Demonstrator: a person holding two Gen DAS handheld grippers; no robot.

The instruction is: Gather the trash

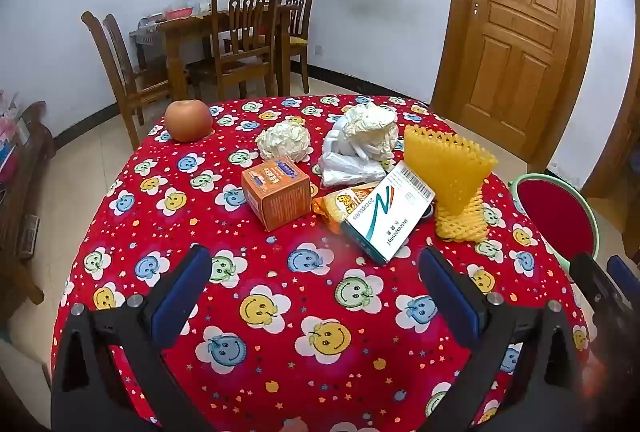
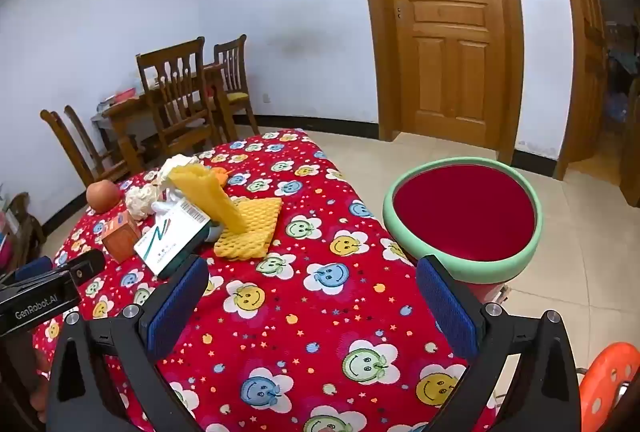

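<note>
Trash lies on the red smiley tablecloth (image 1: 280, 272): a crumpled tissue (image 1: 283, 141), a white plastic bag with paper (image 1: 360, 143), an orange box (image 1: 277, 193), an orange snack wrapper (image 1: 340, 205), a white medicine box (image 1: 388, 211) and a yellow foam fruit net (image 1: 452, 179). The net (image 2: 240, 220) and medicine box (image 2: 172, 236) also show in the right wrist view. A red bin with a green rim (image 2: 464, 216) stands beside the table's right edge. My left gripper (image 1: 316, 296) is open and empty, short of the pile. My right gripper (image 2: 312, 304) is open and empty over the cloth near the bin.
An apple (image 1: 189, 119) sits at the table's far left. Wooden chairs and a dining table (image 1: 232, 35) stand behind. A closed wooden door (image 1: 516, 31) is at the right. An orange stool (image 2: 608, 380) is at the lower right.
</note>
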